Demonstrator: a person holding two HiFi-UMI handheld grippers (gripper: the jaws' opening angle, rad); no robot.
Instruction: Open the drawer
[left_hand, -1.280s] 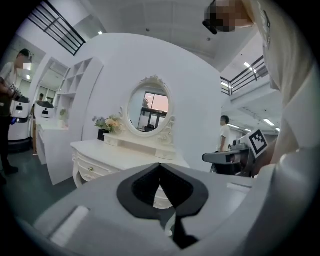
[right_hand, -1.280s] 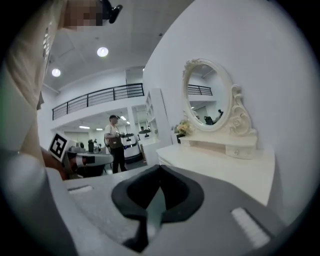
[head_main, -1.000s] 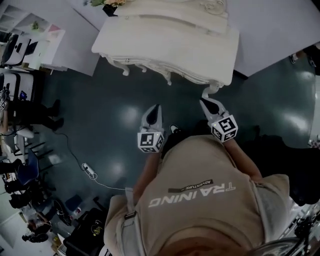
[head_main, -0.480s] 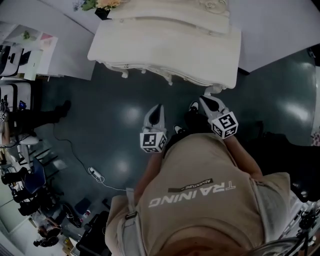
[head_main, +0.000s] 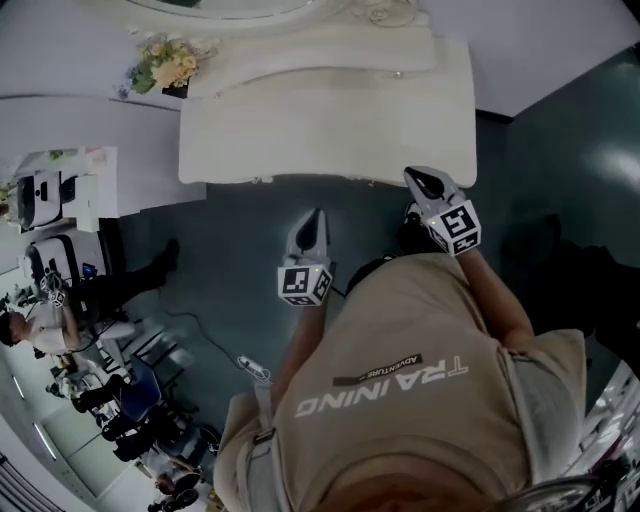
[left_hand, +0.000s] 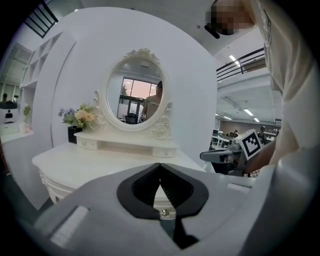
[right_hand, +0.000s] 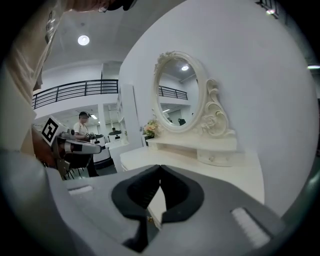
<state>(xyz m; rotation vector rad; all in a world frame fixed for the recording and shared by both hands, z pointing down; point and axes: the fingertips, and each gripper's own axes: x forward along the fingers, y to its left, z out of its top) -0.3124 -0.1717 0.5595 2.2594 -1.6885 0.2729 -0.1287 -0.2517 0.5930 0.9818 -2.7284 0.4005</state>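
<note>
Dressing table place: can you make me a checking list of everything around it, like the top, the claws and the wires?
Surface: dressing table top, white and bare.
Job's things: small drawer under the mirror, shut.
Clutter: flowers at the table's back corner.
Grippers: left claw and right claw both shut, holding nothing.
Cables: power strip with its lead on the floor.
Surroundings: white wall behind the table; people off to the left.

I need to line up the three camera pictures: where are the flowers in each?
Head view: flowers upper left, by the dressing table's left end.
Left gripper view: flowers mid-left, left of the mirror.
Right gripper view: flowers near centre, left of the mirror.
Shared landmark: the dressing table.
</note>
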